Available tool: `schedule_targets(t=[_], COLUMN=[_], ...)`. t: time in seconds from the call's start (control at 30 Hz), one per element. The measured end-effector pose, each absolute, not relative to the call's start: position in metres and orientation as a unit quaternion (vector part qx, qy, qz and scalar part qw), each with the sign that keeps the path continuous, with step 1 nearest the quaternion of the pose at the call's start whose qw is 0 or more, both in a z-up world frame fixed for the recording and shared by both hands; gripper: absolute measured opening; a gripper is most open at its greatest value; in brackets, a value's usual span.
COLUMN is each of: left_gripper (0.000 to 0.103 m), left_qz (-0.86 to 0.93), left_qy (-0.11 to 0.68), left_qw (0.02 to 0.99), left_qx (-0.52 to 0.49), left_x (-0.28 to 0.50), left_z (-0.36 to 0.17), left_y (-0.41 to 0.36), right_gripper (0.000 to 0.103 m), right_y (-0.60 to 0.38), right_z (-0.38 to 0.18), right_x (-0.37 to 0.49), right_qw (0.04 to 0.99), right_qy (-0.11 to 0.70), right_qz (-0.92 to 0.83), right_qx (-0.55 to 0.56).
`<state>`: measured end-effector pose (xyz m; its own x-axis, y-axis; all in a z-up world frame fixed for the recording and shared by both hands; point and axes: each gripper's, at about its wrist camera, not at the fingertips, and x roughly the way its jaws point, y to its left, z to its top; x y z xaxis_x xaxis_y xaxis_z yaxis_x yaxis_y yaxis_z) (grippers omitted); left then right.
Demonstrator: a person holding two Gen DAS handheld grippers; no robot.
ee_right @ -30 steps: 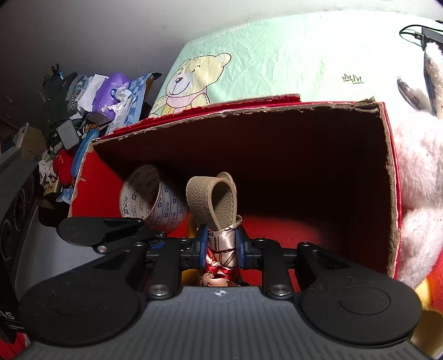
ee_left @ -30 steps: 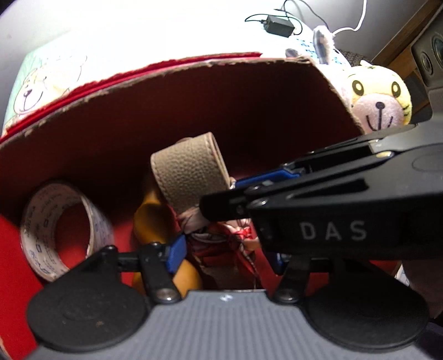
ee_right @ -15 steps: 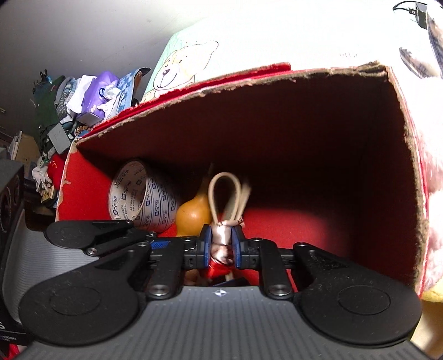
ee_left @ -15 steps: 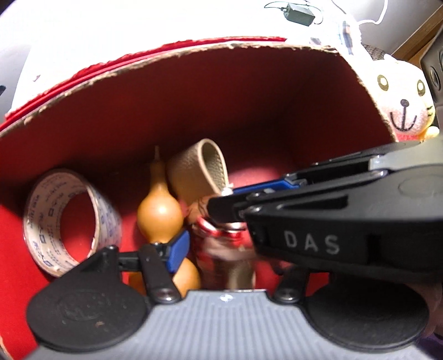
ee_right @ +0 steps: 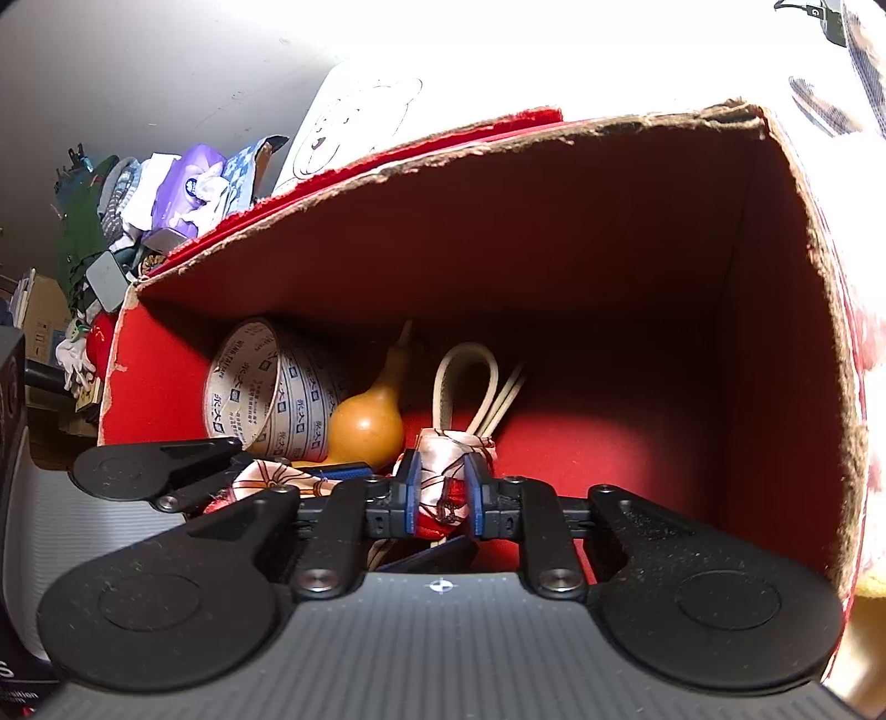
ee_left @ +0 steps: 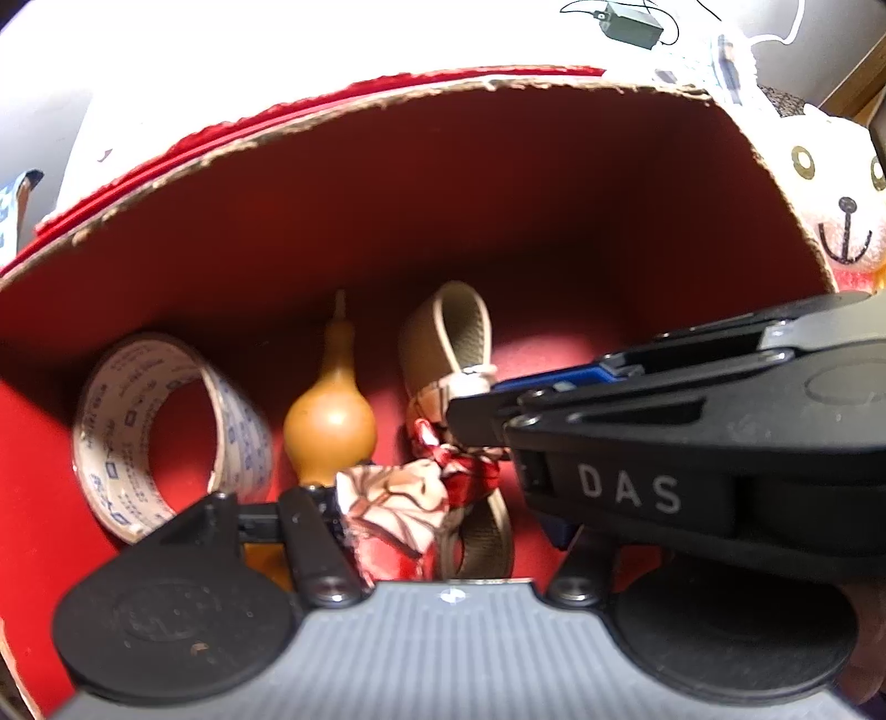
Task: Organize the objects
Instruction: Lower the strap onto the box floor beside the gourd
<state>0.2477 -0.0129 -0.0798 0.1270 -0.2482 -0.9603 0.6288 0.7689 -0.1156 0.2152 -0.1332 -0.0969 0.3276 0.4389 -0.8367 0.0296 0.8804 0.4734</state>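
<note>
Okay, both grippers point down into the red cardboard box (ee_right: 637, 288), which sits on a pale sheet with a cartoon bear print (ee_right: 354, 127). Right gripper (ee_right: 440, 493): jaws nearly closed, just eased open a touch, blue pads pressing a patterned red-and-cream scarf (ee_right: 443, 476) wrapped round a beige strap loop (ee_right: 465, 382) that rises toward 12 o'clock. Left gripper (ee_left: 437, 515): jaws part open, just widened slightly, a fold of the same scarf lying between them; cannot tell whether the pads bear on it. The right gripper's black body, marked "DAS", crosses the left view from 3 o'clock and covers the box's right floor. At 10 o'clock of the strap: an orange gourd (ee_right: 368, 421), and beyond it a tape roll (ee_right: 266, 387) printed with small blue characters, too small to read, against the left wall. The box rim is torn and ragged. Outside: a plush toy with an anchor-shaped mouth (ee_left: 830, 205) at 2 o'clock in the left view, a black power adapter (ee_left: 631, 22) at 12 o'clock, and a heap of packets and clutter (ee_right: 166, 199) at 10 o'clock in the right view.
</note>
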Motion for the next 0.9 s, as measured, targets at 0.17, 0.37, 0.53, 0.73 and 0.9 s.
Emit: schedule_targets(t=[0.17,0.37,0.53,0.73,0.9], left_gripper=[0.063,0.063,0.063,0.064,0.064], left_qz=[-0.289,-0.288,-0.288,-0.291,-0.293], left_qy=[0.585,0.585,0.584,0.578,0.572], left_qw=[0.739,0.740,0.740,0.742,0.745], left_qx=[0.168,0.168,0.169,0.175,0.179], left_x=[0.2470,0.2482,0.2481,0.2472,0.2480], left_z=[-0.0782,-0.0773,-0.0767,-0.0738,-0.0709], left_y=[-0.0133,-0.0108,-0.0106,-0.0084,-0.0086], right_gripper=[0.020,0.021,0.022,0.022,0.022], right_y=[-0.1343,-0.1335,-0.1339,-0.1337,-0.1346], right_z=[-0.0983,-0.0965,-0.0962,-0.0951,-0.0939], right_x=[0.2156,0.2158,0.2171,0.2151,0.2138], right_qw=[0.788,0.788,0.784,0.789,0.796], right_qy=[0.565,0.565,0.566,0.559,0.550], right_qz=[0.130,0.129,0.137,0.137,0.139], right_qx=[0.208,0.207,0.214,0.214,0.213])
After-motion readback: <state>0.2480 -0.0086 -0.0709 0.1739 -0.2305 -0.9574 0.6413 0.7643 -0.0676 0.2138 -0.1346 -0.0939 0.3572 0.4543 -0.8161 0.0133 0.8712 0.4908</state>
